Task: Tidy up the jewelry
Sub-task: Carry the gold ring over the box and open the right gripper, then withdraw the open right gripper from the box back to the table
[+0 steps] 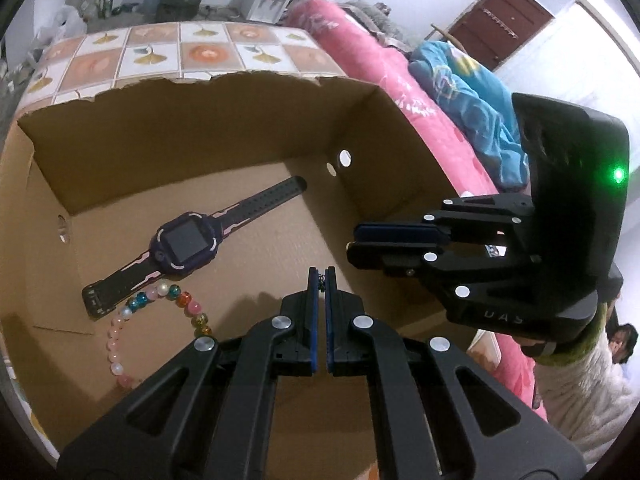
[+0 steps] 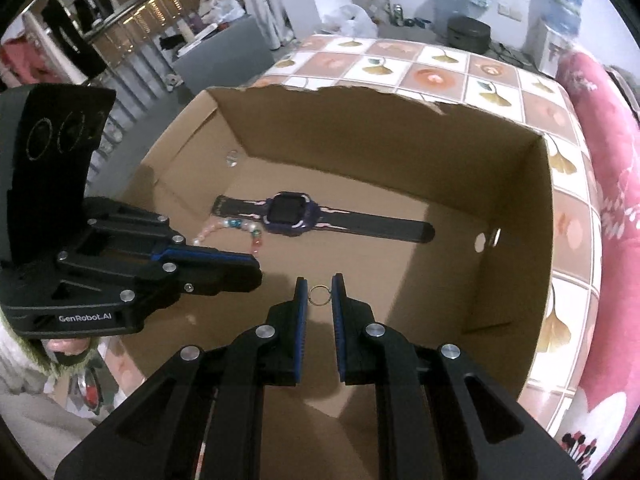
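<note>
You already have the watch (image 1: 185,241) and bead bracelet (image 1: 160,312) in the cardboard box (image 2: 516,184); your left gripper (image 1: 321,280) pinches a small chain (image 1: 321,279) above its floor, while your right gripper's (image 2: 319,292) narrowly parted jaws flank the ring (image 2: 319,295).

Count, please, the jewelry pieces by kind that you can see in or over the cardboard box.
Watch: 1
Bead bracelet: 1
Small metal ring, between the fingers of the right gripper: 1
Dark chain bit pinched in the left gripper: 1
Total: 4
</note>
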The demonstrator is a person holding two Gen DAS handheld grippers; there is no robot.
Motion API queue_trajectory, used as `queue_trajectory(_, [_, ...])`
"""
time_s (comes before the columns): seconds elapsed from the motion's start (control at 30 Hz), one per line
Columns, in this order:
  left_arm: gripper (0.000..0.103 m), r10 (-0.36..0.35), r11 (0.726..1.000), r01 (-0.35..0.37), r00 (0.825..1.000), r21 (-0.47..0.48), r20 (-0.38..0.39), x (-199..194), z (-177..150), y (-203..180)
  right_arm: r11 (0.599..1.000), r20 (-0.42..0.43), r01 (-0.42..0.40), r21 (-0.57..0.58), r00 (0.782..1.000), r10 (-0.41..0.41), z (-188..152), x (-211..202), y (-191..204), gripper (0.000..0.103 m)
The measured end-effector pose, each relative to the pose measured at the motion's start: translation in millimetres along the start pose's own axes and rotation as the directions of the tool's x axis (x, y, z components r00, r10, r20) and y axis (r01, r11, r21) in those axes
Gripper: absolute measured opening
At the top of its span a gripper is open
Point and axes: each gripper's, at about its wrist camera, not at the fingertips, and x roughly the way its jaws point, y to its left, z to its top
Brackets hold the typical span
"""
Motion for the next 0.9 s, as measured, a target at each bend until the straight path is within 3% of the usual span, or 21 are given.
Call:
queue_trajectory(0.07, [0.005, 0.006, 1.000, -0.006, 1.000, -0.002, 0.001, 2.0, 2.2, 0.3, 1.000, 0.004, 0.005, 0.001, 1.000, -0.005, 0.5, 0.6, -2.3, 0.013])
queue_trajectory(0.13, [0.017, 0.013, 1.000, -0.013, 1.000, -0.011, 0.008, 2.9, 3.7, 0.7, 1.000, 0.007, 0.004, 0.007, 1.000, -0.004, 0.6, 0.6, -4.1, 0.013])
queue_trajectory(0.23, [0.027, 0.010, 1.000, -0.009, 1.000, -0.026, 0.012, 2.6, 4.7, 1.7, 1.000, 0.010, 0.008, 0.013, 1.000, -0.008, 1.6, 1.1, -7.1, 0.014])
queue_trajectory(0.3, [0.027, 0.009, 0.999, -0.009, 1.000, -0.032, 0.015, 2.4, 6.3, 2.3, 1.000, 0.013, 0.012, 0.016, 1.000, -0.013, 2.9, 0.8, -8.8, 0.014])
queue_trajectory(0.43, [0.028, 0.022, 0.999, -0.021, 0.999, -0.030, 0.032, -1.5, 7.3, 2.8, 1.000, 0.030, 0.022, 0.021, 0.999, -0.023, 2.2, -3.8, -9.2, 0.025])
queue_trajectory(0.67, [0.031, 0.048, 0.999, -0.049, 0.995, 0.014, 0.090, -19.8, 2.9, -5.2, 0.999, 0.065, 0.041, 0.021, 0.997, -0.042, -1.1, -15.9, -8.2, 0.027])
queue_trajectory(0.9, [0.032, 0.077, 0.992, -0.093, 0.979, 0.080, 0.189, -57.2, -16.5, -19.3, 0.999, 0.160, 0.054, 0.007, 0.986, -0.054, -15.0, -49.2, 1.6, 0.027])
